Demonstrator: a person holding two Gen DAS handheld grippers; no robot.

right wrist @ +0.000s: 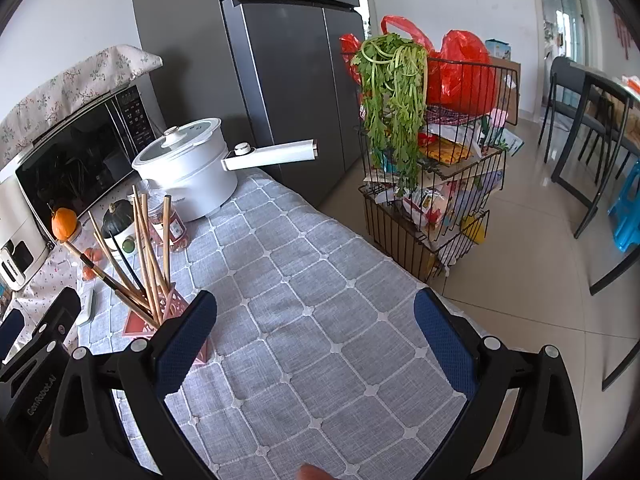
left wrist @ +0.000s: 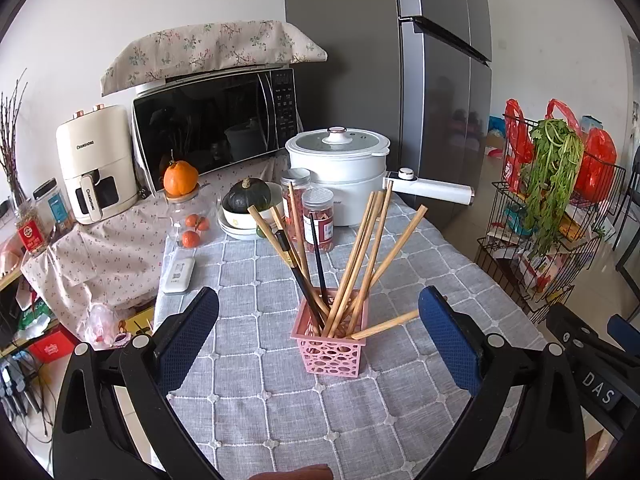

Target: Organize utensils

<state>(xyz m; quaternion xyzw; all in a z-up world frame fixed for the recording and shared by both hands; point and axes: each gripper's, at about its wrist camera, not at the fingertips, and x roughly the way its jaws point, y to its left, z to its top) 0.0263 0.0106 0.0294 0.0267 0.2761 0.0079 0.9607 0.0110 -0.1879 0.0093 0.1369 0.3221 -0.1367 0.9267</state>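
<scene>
Chopsticks gathered in the holder, both grippers empty.
The wooden and black chopsticks (left wrist: 352,264) stand in the pink perforated plastic basket (left wrist: 332,354) on the grey checked tablecloth (left wrist: 280,400); left gripper (left wrist: 318,316) and right gripper (right wrist: 316,320) both spread wide, likely only withdrawal remaining.

Wooden and dark chopsticks (left wrist: 362,256) are fanned upright in pink perforated basket (left wrist: 331,350); one is leaned low over its rim.

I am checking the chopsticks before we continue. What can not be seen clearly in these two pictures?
- Right wrist view: the pink basket is partly hidden behind the right gripper's finger.
- Both views: the chopsticks' lower ends are hidden inside the basket, so their exact number is unclear.
- Left wrist view: the jar label print is too small to read.
- Left wrist view: the left gripper is open; only a corner of the other gripper shows.
</scene>
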